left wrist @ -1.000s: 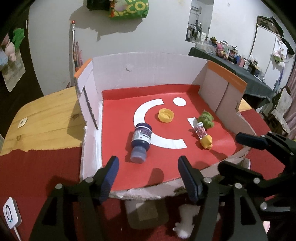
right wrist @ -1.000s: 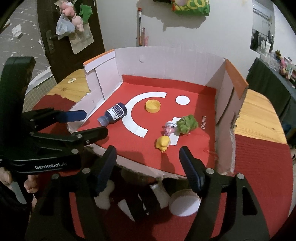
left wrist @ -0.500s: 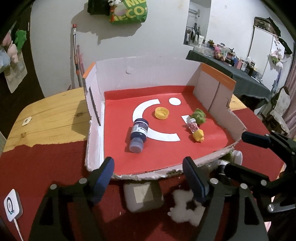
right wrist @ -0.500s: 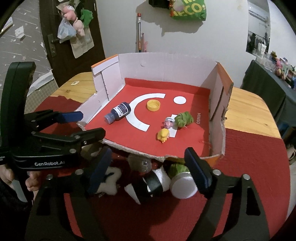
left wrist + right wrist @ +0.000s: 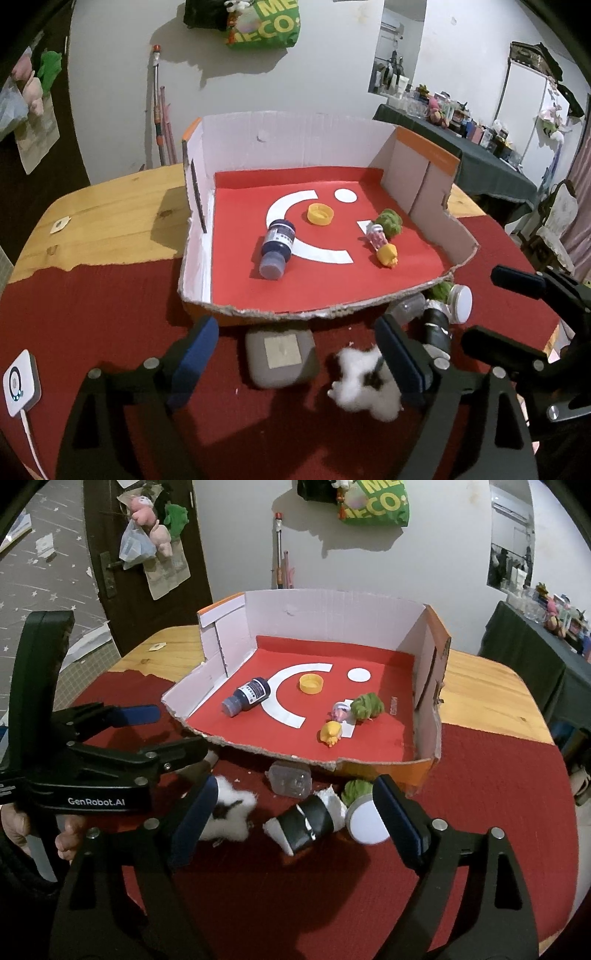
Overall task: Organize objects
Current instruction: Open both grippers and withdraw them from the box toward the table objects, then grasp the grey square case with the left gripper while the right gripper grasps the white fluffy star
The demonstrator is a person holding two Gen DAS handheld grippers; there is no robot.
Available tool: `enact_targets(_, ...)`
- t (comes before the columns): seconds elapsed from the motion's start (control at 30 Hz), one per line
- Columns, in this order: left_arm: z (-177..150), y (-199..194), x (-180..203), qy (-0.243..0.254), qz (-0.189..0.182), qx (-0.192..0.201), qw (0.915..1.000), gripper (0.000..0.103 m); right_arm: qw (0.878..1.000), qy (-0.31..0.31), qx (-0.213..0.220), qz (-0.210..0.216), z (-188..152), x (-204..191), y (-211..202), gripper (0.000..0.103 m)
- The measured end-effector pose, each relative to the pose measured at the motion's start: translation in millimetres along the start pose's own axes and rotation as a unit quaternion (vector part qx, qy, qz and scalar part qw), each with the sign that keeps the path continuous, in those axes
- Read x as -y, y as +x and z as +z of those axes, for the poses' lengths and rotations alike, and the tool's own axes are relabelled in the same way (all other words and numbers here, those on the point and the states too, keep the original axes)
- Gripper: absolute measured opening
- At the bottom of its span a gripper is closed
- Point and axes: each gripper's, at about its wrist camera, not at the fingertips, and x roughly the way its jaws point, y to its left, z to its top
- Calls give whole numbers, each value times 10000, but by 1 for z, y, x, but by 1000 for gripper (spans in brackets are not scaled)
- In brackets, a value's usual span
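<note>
Left wrist view: the left gripper has its jaws apart and holds nothing, above a grey pouch and a white fluffy toy on the red cloth. The right gripper is also spread wide and empty. Farther, in the cardboard tray, a dark blue bottle lies on its side, long axis near-far, cap toward the near edge.

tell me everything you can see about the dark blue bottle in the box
The dark blue bottle is small, looks plastic, with a white printed label around its body and a cap of duller blue. It lies on its side on the cardboard box's red floor, cap toward the torn front edge, base over the white arc. Neither gripper touches it.
</note>
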Motion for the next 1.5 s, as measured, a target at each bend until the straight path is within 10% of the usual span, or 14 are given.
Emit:
enact_targets(1.0,-36,-4,-3,-174,73,-184,9997,92,9992,-104,-248,292,-39,-28,-7,86)
enact_targets(1.13,-37,1,-8,-225,110,-232,9994,88,9986,-91,-328,413,-42,-31,0,63)
enact_targets(1.5,-33,17,-12,-217,31,-345,9992,82,9960,-159,-599,644,-47,-41,27,57)
